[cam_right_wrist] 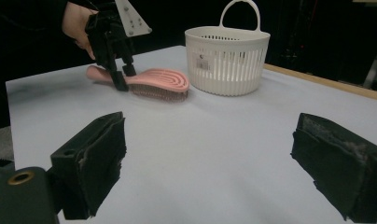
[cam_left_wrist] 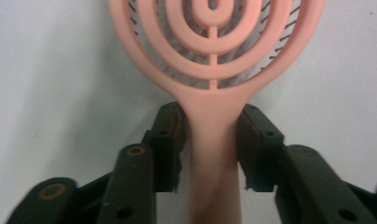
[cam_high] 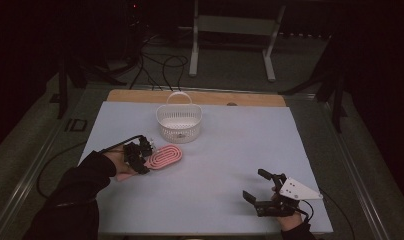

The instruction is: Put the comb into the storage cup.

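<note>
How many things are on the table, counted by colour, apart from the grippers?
Pink: 1, the brush
White: 1, the basket
Total: 2

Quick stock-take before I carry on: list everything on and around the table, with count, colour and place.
hairbrush: one, pink, lying bristles down on the sheet, left of middle, in front of the basket.
basket: one, white, slotted, with a loop handle, upright toward the far middle.
sheet: one, pale blue-grey, covering the tabletop.
tabletop: one, wooden strip bare along the far edge.
frame legs: two, white, on the floor beyond the table.
left gripper: one, black, jaws on both sides of the hairbrush's neck.
right gripper: one, black, jaws wide apart, near right.
</note>
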`<state>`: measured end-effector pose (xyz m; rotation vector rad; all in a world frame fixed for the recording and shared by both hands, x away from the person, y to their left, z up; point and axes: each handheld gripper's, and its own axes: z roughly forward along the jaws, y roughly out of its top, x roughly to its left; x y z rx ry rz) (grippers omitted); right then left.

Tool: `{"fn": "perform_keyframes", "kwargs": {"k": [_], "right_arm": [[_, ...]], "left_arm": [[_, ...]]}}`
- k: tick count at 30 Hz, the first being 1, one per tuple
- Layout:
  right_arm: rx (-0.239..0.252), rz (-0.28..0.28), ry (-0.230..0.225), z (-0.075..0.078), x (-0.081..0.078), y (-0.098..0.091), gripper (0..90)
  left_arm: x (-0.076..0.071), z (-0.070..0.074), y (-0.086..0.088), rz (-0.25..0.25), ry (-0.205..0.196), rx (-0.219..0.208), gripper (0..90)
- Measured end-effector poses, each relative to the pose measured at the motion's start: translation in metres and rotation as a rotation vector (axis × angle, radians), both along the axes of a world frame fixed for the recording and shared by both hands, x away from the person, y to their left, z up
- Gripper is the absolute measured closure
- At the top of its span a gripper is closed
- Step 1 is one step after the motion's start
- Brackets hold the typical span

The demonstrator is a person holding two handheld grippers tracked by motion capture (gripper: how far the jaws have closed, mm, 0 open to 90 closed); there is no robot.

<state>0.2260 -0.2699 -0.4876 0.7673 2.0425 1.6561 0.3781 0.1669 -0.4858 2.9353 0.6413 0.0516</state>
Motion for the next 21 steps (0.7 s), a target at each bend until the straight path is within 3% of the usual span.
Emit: {"fn": "perform_keyframes", "kwargs": {"k": [9,21], "right_arm": [[-0.004,0.003,0.009,-0.0009,0.0004,0.0005,10.0],[-0.007,0.006,0.009,-0.0012,0.0007,0.0008,10.0]], "left_arm": [[0.0048,-0.0006,-0.0046,-0.011,0.048,0.025,68.1],[0.0081,-0.0009,-0.0065,-0.028,0.066,0.044,70.1]]}}
